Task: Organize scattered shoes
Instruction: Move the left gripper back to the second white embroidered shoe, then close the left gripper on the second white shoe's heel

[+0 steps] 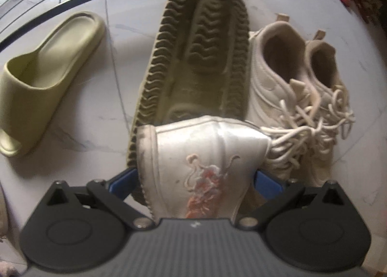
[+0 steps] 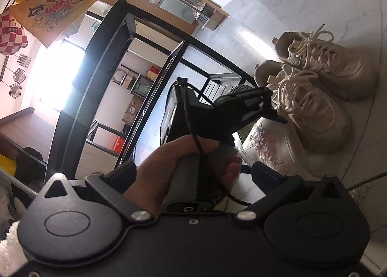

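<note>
The left gripper (image 1: 196,175) clenches a white embroidered shoe (image 1: 198,156), hemmed by an overturned olive slide (image 1: 198,59) and 2 cream sneakers (image 1: 302,88).

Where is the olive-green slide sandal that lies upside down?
In the left wrist view, the overturned olive-green slide sandal lies centre, sole up, between its upright olive-green mate and the cream lace-up sneakers.
</note>
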